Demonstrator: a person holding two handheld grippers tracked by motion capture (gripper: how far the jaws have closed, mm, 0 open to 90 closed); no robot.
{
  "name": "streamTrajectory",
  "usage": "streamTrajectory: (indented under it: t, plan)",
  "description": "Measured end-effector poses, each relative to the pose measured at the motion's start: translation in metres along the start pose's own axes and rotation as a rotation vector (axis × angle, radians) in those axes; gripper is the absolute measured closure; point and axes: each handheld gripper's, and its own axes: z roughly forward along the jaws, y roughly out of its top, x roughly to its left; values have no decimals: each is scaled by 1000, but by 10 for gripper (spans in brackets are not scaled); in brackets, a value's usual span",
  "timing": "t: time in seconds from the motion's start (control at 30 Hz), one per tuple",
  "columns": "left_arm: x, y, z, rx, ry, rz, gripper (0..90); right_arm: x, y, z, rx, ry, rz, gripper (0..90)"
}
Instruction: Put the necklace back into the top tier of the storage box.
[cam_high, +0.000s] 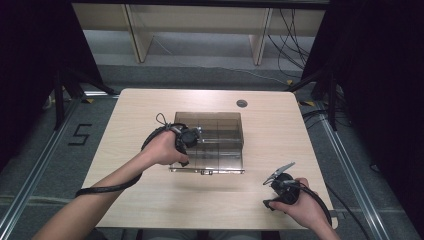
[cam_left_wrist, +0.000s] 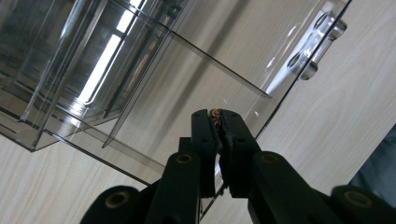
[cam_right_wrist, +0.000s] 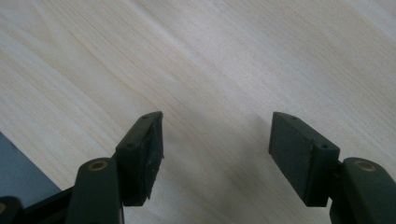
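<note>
A clear smoky plastic box (cam_high: 235, 116) with several compartments stands in the middle of the wooden table (cam_high: 140, 107). My left gripper (cam_high: 194, 134) hovers over the box's left part. In the left gripper view its jaws are closed, with a small reddish-brown piece (cam_left_wrist: 215, 114) pinched at the fingertips (cam_left_wrist: 203, 122) just above a compartment wall (cam_left_wrist: 210, 51). My right gripper (cam_high: 268, 193) rests near the table's front right corner. Its jaws stand wide apart over bare wood, and nothing lies between the pads (cam_right_wrist: 145, 154).
A round grey grommet (cam_high: 242, 103) sits in the table behind the box. The box carries a clear latch (cam_left_wrist: 317, 42) on its front edge. Cables trail from both grippers. Shelving legs and floor cables lie beyond the table's far edge.
</note>
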Motion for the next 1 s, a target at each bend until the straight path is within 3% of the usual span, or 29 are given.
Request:
streamTrajectory:
  t: [0.2, 0.33, 0.43, 0.47, 0.6, 0.63, 0.7, 0.9, 1.0]
  plan:
    - [1, 1, 2, 3, 5, -6, 843, 0, 0, 0, 2, 3, -1, 362]
    - [3, 0, 3, 7, 17, -9, 843, -2, 0, 1, -10, 15, -30, 363]
    - [5, 0, 3, 11, 21, -18, 843, 0, 0, 0, 3, -2, 1, 363]
    - [6, 0, 4, 10, 22, -19, 843, 4, 0, 0, 15, 11, 34, 363]
    - [8, 0, 5, 14, 24, -20, 843, 2, 0, 1, 12, 12, 23, 363]
    - [9, 1, 5, 13, 24, -22, 843, 3, 0, 0, 19, 14, 41, 363]
    - [9, 1, 6, 18, 27, -20, 843, 1, 0, 1, 12, 7, 18, 363]
    - [9, 3, 3, 20, 26, -17, 837, 2, 1, 2, 1, 10, 13, 363]
    - [8, 3, 2, -2, 26, -28, 828, 3, 1, 1, 10, 17, 26, 362]
